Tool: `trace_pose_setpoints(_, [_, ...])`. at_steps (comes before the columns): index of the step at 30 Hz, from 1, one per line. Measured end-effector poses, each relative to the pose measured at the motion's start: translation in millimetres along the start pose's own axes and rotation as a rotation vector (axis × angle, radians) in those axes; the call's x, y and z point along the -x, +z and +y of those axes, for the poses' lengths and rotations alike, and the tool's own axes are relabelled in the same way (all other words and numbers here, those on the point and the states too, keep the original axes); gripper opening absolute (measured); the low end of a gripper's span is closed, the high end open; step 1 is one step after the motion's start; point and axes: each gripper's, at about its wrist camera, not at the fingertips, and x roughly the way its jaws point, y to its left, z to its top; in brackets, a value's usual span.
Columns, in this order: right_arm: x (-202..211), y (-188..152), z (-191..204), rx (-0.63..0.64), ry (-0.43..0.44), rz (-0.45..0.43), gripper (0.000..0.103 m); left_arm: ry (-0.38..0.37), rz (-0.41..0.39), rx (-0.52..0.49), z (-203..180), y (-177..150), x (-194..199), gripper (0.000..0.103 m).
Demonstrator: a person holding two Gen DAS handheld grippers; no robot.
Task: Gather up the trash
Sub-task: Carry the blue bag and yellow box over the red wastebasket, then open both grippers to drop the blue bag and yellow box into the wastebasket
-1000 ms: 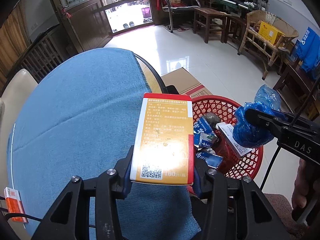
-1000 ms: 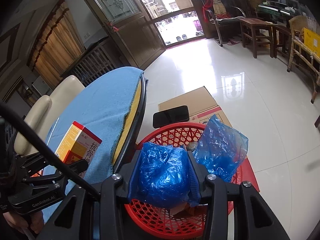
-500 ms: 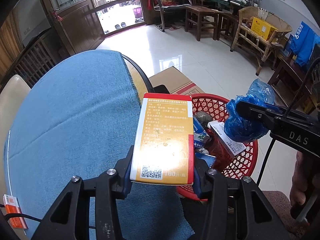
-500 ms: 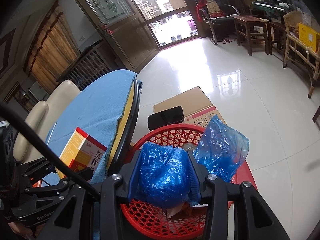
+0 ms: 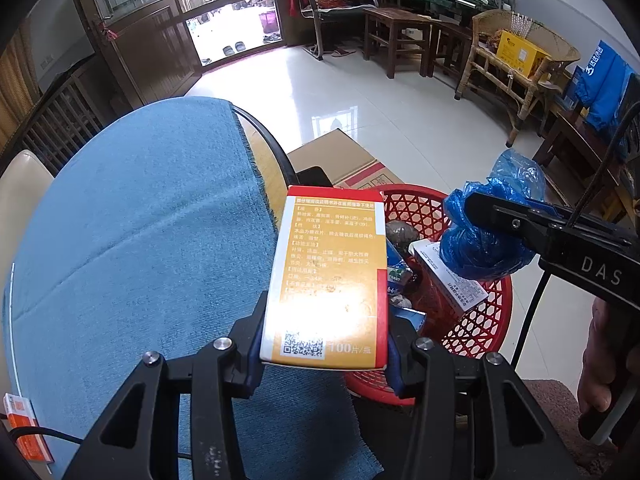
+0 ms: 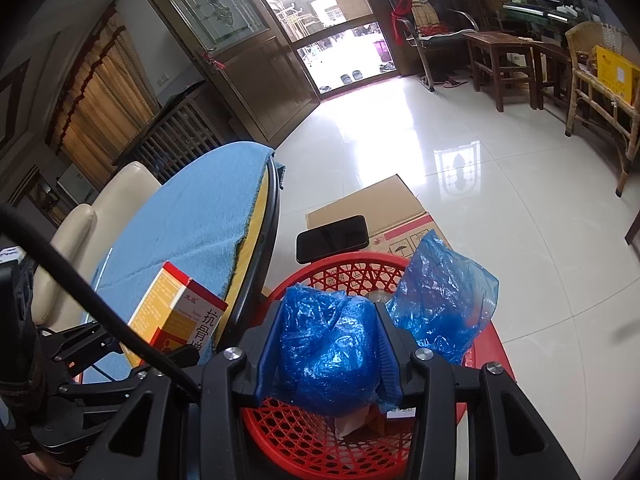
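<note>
Fingers (image 5: 394,354) of the left gripper (image 5: 325,354) still clamp the box (image 5: 330,276), now nearer the basket (image 5: 472,320), while the right gripper (image 6: 326,354) keeps pinching the bag (image 6: 332,352) above it.

Glossy cardboard box (image 5: 332,280), crinkly plastic bag (image 6: 328,352), woven cloth (image 5: 140,240)

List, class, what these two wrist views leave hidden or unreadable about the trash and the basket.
- Red basket: in the right wrist view its contents are mostly hidden behind the blue plastic bag.
- Orange medicine box: its small print is unreadable in the left wrist view.
- Orange pack: cut off by the left edge.
</note>
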Motion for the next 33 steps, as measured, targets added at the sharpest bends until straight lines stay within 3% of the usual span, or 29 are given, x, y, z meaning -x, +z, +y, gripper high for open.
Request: trace_pose_setpoints(33, [-0.7,2.7,-3.3,-0.03,-0.007,-0.002,0.047,-0.025,-0.008,-0.008,-0.2,1.0,-3.4,0.049])
